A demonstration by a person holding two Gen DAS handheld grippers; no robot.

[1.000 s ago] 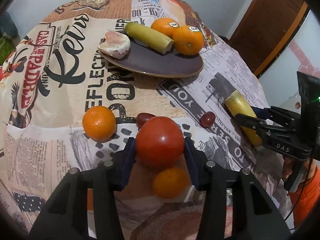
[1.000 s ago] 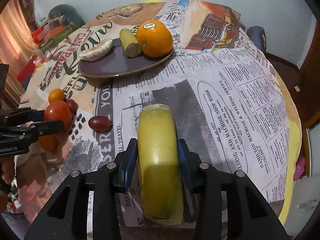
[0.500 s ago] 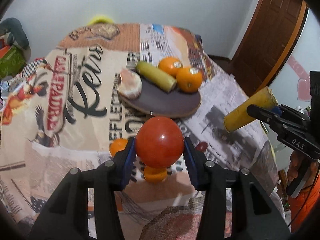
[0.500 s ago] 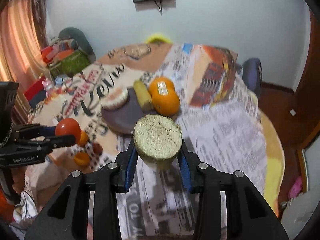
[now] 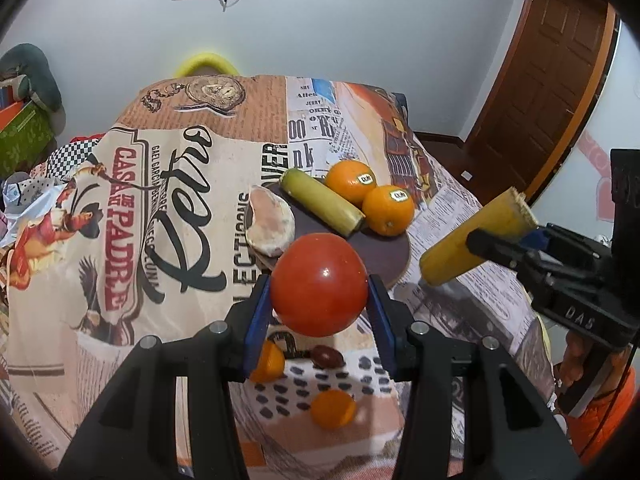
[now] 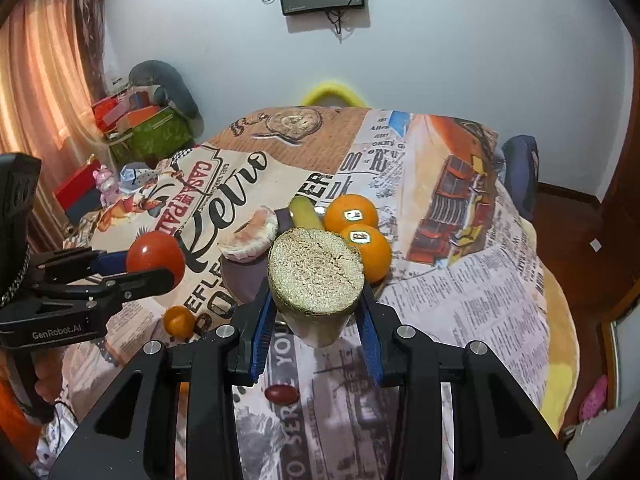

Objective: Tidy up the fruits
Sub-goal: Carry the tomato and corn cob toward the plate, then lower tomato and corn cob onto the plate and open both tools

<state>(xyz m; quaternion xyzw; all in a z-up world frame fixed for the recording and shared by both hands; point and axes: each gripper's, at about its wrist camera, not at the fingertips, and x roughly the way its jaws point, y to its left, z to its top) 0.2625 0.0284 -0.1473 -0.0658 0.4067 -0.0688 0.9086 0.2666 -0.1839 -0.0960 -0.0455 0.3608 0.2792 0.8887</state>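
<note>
Now that both pieces have left the tablecloth (image 5: 192, 240), where they lay a second ago, we hold them in the air near the plate (image 5: 400, 258) at mid-table: our left gripper (image 5: 319, 286) pinches the tomato (image 5: 319, 284), our right gripper (image 6: 316, 300) clamps the yellow stalk piece (image 6: 316, 276). Next, we judge, both go onto the plate.
</note>
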